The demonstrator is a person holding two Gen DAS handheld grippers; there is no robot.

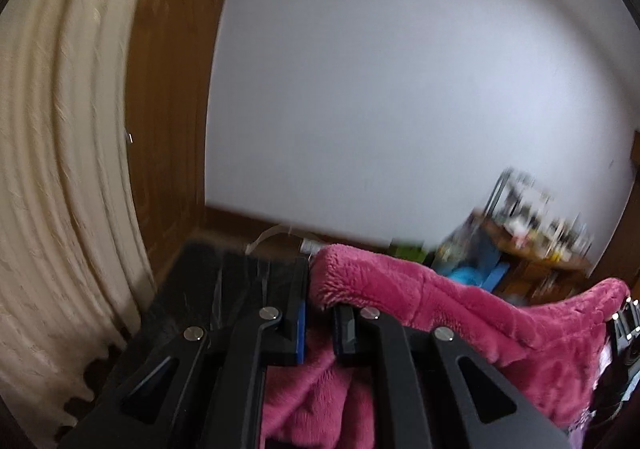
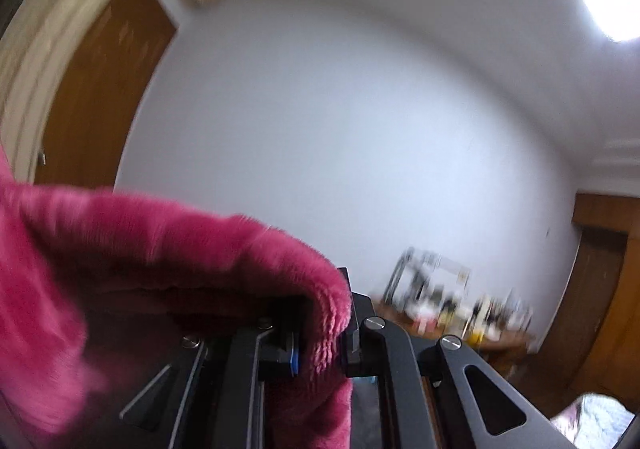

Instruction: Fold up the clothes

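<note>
A fluffy pink fleece garment (image 1: 460,313) hangs stretched between my two grippers, lifted off any surface. My left gripper (image 1: 320,313) is shut on one edge of it; the cloth bulges above the fingertips and droops below. In the right wrist view my right gripper (image 2: 322,329) is shut on another edge of the pink garment (image 2: 160,269), which drapes over its left finger and fills the lower left. The right gripper also shows at the far right of the left wrist view (image 1: 626,323). Both views are tilted up and blurred.
A cream curtain (image 1: 60,169) and a brown wooden panel (image 1: 172,109) stand at the left. A white wall (image 1: 400,89) fills the middle. A cluttered wooden shelf (image 2: 460,313) stands low at the right, near a brown door (image 2: 600,309). A ceiling light (image 2: 608,1) glares.
</note>
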